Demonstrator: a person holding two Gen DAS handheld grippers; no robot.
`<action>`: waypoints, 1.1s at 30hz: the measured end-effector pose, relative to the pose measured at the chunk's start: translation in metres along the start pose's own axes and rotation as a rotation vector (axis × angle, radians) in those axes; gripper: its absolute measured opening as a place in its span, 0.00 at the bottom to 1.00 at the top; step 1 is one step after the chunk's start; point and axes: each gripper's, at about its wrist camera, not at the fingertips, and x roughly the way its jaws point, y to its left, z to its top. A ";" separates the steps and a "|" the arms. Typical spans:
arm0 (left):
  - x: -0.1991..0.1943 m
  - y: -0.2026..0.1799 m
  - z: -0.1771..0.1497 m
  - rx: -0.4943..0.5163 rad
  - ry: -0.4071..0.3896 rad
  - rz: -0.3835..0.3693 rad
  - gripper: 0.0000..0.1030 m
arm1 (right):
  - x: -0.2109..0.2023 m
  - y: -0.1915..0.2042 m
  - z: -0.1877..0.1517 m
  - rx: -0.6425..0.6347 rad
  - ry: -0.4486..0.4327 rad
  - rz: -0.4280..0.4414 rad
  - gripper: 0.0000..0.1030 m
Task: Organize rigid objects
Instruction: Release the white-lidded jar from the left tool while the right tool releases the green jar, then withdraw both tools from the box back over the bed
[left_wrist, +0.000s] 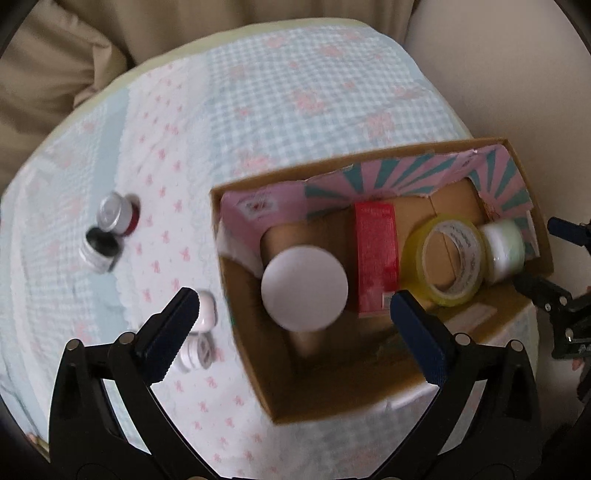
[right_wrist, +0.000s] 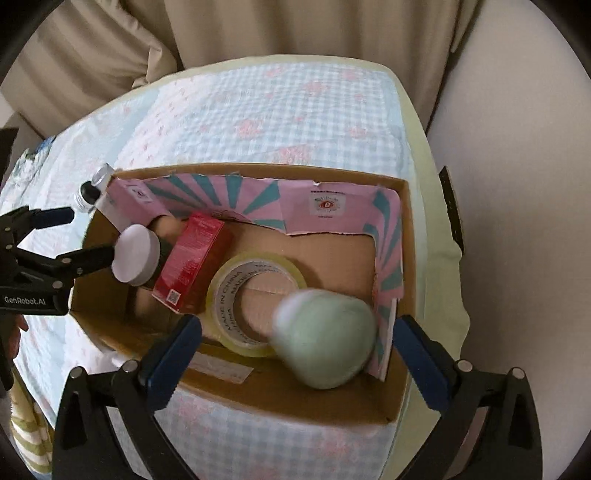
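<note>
A cardboard box (left_wrist: 532, 221) (right_wrist: 404, 229) with pink-and-teal lining stands on the checked cloth. In it are a brown tube with a white cap (left_wrist: 304, 288) (right_wrist: 135, 254), a red carton (left_wrist: 376, 254) (right_wrist: 194, 258), a yellow tape roll (left_wrist: 448, 258) (right_wrist: 255, 302) and a pale green jar (left_wrist: 502, 247) (right_wrist: 327, 338), blurred between my right fingers. My left gripper (left_wrist: 291, 321) is open above the tube. My right gripper (right_wrist: 295, 347) is open around the green jar, apart from it.
Two small jars (left_wrist: 107, 232) with silver and black lids stand on the cloth left of the box. A white object (left_wrist: 201, 332) lies by my left finger. Beige cushions (right_wrist: 295, 29) rise behind the table.
</note>
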 end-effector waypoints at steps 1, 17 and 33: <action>0.000 0.004 -0.004 -0.010 0.004 0.000 1.00 | -0.001 -0.001 -0.004 0.013 -0.003 -0.002 1.00; -0.023 0.025 -0.032 -0.069 0.014 -0.019 1.00 | -0.010 0.002 -0.013 0.054 0.015 -0.021 1.00; -0.123 0.074 -0.083 -0.138 -0.085 -0.019 1.00 | -0.079 0.023 -0.010 0.067 -0.013 -0.025 1.00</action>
